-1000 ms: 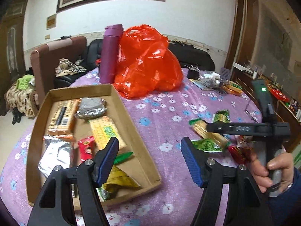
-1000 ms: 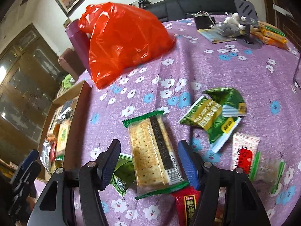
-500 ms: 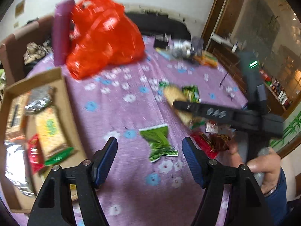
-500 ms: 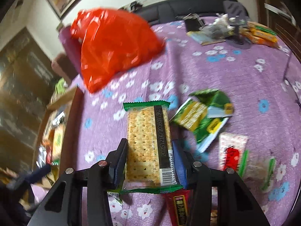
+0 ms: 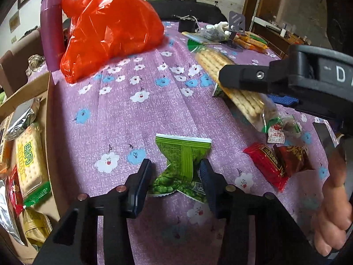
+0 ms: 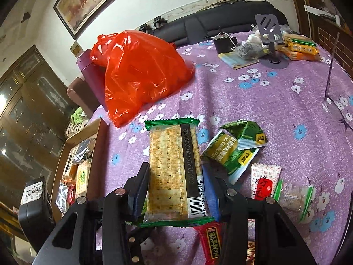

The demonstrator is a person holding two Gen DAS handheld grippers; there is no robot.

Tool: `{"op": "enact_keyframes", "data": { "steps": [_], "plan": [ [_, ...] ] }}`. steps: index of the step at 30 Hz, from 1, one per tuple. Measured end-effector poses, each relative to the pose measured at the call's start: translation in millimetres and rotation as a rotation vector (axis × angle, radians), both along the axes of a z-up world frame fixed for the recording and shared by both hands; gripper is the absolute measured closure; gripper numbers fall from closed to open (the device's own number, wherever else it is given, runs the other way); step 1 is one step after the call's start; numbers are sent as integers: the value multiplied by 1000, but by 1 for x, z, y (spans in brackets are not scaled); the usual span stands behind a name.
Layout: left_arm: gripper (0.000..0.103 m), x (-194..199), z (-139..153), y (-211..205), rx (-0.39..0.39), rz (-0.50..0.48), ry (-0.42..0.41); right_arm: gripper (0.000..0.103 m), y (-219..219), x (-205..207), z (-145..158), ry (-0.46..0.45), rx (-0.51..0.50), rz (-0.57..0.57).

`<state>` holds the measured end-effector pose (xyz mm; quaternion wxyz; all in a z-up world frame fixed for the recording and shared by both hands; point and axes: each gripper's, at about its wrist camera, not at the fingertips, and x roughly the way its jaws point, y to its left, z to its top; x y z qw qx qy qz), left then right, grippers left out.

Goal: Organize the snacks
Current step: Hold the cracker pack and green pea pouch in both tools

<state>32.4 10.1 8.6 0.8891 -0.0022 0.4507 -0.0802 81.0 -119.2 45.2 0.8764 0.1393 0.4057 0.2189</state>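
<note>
**Both grippers closing on snack packets above the flowered cloth**

The left gripper [image 5: 176, 176] is sitting low in the left wrist view with its jaws having just been closing; the green snack packet [image 5: 182, 165] is lying between them at lower centre of the frame, crumpled at its waist, with both pads touching its sides. The packet is resting on the purple flowered tablecloth [image 5: 123, 114].

The right gripper [image 6: 175, 187] is clamping the cracker pack [image 6: 172, 172] across its lower half, near the barcode; its jaws have also just been closing. In the left wrist view this pack [image 5: 229, 81] is showing at upper right, tilted and raised off the cloth.

The cardboard tray [image 5: 49, 132] is lying along the left edge of the left wrist frame, holding several packets. The orange plastic bag [image 5: 106, 28] is sitting at upper left, with a purple bottle [image 5: 51, 35] just beside it. Two red packets [image 5: 278, 161] are lying at right of the green one, apart from it. A person's hand [image 5: 333, 216] is gripping the right gripper's handle at lower right.
</note>
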Motion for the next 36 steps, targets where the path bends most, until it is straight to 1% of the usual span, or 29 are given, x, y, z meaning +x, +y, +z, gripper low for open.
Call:
{"op": "enact_keyframes", "data": {
  "steps": [4, 7, 13, 15, 22, 30, 36],
  "plan": [
    [61, -7, 6, 8, 10, 22, -46, 52, 4, -1, -2, -9, -23, -3],
    [61, -12, 13, 16, 1, 49, -94, 52, 4, -1, -4, -8, -24, -4],
    [61, -23, 33, 21, 49, 127, -260, 52, 13, -5, -3, -37, -57, 6],
    [61, -24, 37, 22, 68, 139, -295, 52, 17, -7, -3, -47, -72, 12],
    [61, -27, 41, 22, 107, 159, -333, 52, 21, -10, -1, -73, -87, 25],
    [61, -34, 43, 15, 155, 160, -382, 52, 21, -10, -3, -68, -86, 21],
    [61, -36, 45, 13, 169, 157, -396, 52, 21, -11, -2, -70, -86, 20]
  ]
}}
